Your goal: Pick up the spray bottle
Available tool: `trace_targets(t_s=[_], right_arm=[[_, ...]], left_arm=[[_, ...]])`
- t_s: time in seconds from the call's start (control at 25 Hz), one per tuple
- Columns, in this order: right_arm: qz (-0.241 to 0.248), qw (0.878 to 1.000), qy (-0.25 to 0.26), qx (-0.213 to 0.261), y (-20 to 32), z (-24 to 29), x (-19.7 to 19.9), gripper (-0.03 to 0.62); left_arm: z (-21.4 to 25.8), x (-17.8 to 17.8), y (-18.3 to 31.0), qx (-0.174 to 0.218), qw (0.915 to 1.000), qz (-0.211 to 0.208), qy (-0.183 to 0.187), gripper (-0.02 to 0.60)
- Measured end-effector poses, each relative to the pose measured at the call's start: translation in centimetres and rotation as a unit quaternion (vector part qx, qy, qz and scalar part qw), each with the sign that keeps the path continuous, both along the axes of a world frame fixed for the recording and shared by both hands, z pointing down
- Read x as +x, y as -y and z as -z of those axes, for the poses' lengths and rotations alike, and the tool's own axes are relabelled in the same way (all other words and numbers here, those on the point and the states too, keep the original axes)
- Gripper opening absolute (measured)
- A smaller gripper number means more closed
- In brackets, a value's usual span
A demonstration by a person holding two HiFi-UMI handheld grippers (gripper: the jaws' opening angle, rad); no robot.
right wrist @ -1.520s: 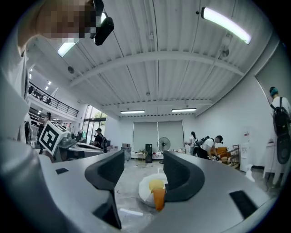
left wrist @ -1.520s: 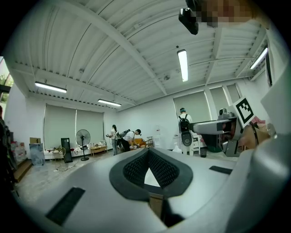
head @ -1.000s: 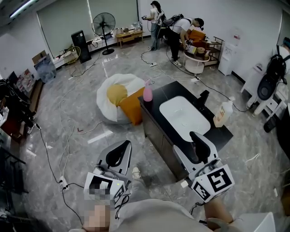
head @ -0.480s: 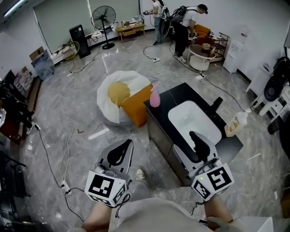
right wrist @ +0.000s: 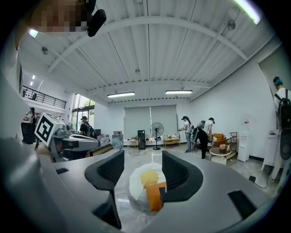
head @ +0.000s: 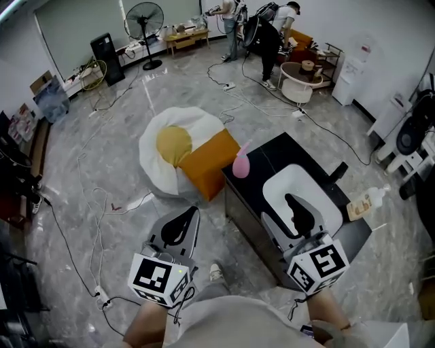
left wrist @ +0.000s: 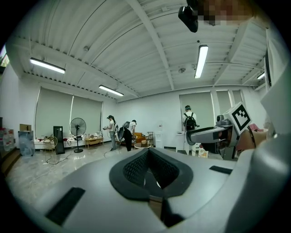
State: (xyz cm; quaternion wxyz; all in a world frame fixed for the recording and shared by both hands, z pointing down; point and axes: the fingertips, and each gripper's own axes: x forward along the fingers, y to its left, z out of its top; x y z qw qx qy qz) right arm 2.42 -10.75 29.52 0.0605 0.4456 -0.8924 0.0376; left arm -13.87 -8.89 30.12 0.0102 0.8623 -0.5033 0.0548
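A pink spray bottle (head: 240,164) stands on the near left corner of a black counter (head: 262,166). A second bottle (head: 365,202), beige with a white top, sits at the counter's right edge. In the head view my right gripper (head: 291,202) hovers over the near part of the white basin (head: 306,185), short of the pink bottle and to its right. Its jaws are open, and the right gripper view shows only floor and a beanbag between its pads (right wrist: 109,169). My left gripper (head: 187,216) is over the floor left of the counter, its jaws shut on nothing.
A white and yellow beanbag (head: 173,144) with an orange cushion (head: 207,165) lies just beyond the counter's left corner. A black faucet (head: 338,171) rises behind the basin. Cables trail across the grey floor (head: 102,204). A fan (head: 144,17), tables and people (head: 262,30) are far back.
Both grippers have moved forward together. The counter, pink bottle and beanbag are nearer, and the right gripper now reaches over the basin. Neither gripper's jaws changed.
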Motion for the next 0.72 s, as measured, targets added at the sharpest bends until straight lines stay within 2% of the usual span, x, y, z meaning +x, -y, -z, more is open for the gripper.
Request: trace_targets(t_s=[0.2,0.4,0.72], right_arm=[[-0.009,0.999,-0.018,-0.025,6.2,-2.9,-3.1,0.281],[-0.025,0.999,-0.02,-0.044,10.0,-4.9,-5.2,0.281],[-0.039,0.997,-0.024,-0.069,14.0,-6.7,-5.2,0.281]], left_arm=[[-1.1,-2.6,5.6,-0.011,0.9996,-0.026,-0.004,0.02],[-3.1,-4.4,9.8,-0.025,0.9989,-0.038,0.007,0.02],[-5.4,-4.2,14.2,-0.049,0.9973,-0.053,0.011,0.02]])
